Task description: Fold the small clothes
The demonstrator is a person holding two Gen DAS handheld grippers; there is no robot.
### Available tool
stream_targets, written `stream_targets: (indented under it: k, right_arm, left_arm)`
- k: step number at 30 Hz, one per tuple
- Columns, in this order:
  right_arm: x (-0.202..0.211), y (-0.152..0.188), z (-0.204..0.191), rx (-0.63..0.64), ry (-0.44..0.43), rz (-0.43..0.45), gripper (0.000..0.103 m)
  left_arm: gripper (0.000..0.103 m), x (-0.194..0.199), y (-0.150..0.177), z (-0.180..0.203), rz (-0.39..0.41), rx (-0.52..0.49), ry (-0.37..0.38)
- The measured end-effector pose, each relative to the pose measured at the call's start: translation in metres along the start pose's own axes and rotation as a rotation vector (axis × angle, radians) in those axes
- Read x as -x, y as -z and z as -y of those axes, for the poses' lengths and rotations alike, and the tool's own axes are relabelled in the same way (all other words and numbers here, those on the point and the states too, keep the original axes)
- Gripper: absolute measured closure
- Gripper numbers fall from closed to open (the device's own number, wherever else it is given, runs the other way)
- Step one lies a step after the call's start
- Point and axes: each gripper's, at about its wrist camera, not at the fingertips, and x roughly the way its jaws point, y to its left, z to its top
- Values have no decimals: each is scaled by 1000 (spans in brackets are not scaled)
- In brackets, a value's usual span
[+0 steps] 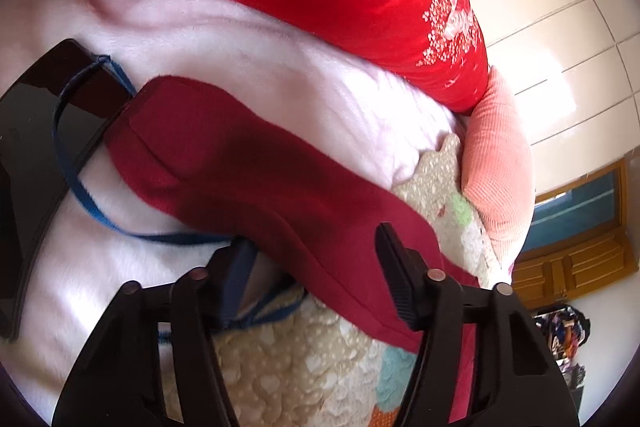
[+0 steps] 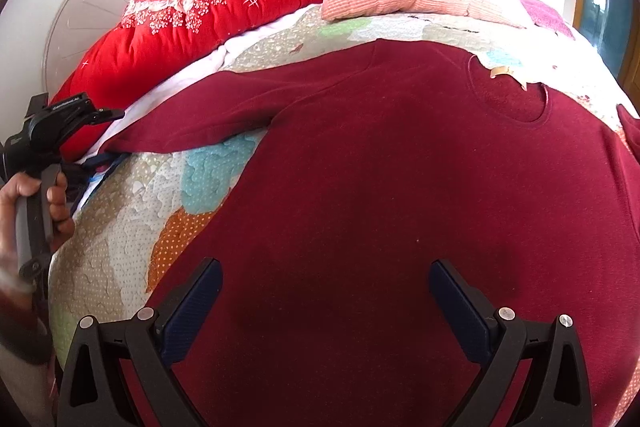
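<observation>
Bed quilt (image 2: pixel 120 259) is carrying the maroon sweater (image 2: pixel 380 187), lying flat, sleeve (image 1: pixel 248 171) reaching toward the quilt's edge. Left gripper (image 1: pixel 308 255) is half-spread around the sleeve, not pinching; right gripper (image 2: pixel 326 291) is hanging spread over the hem. I'd be grabbing nearer the cuff.

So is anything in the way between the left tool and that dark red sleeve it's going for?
Nothing visible blocks it. The left tool already has the sleeve of the dark red sweater between its open fingers. A blue strap lies on the white blanket just beside the sleeve.
</observation>
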Motion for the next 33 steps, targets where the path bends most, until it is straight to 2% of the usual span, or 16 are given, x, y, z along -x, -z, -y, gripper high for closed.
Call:
stream_targets:
  k: [1, 5, 6, 9, 11, 14, 17, 20, 23, 26, 29, 33]
  right_arm:
    - [-1, 0, 0, -1, -1, -1, 1]
    - [-2, 0, 2, -14, -11, 0, 1]
    - [-1, 0, 2, -15, -13, 1, 1]
    - [2, 0, 4, -23, -21, 7, 1]
    - [6, -1, 8, -33, -22, 15, 1]
    - [14, -3, 19, -58, -11, 33, 1]
    - [22, -7, 34, -91, 11, 57, 1]
    - [32, -9, 54, -135, 40, 74, 1]
    - [46, -9, 81, -187, 92, 94, 1]
    - [59, -2, 114, -274, 140, 116, 1]
    - [67, 6, 145, -357, 178, 111, 1]
    - [71, 10, 162, -400, 176, 113, 1]
  left_arm:
    - [51, 0, -1, 1, 8, -8, 0]
    - [86, 7, -2, 14, 43, -109, -24]
    - [89, 8, -2, 15, 47, -121, -26]
    - [95, 14, -3, 28, 65, -162, -10]
    - [96, 20, -1, 42, 87, -192, 5]
    - [96, 28, 11, 79, 113, -274, 58]
    - [96, 32, 38, 129, 107, -395, 136]
    - [96, 22, 81, 182, 59, -526, 213]
    - [96, -7, 138, 225, -55, -635, 279]
    - [96, -46, 191, 248, -168, -709, 294]
    - [96, -85, 234, 254, -299, -759, 276]
    - [96, -97, 261, 254, -362, -863, 183]
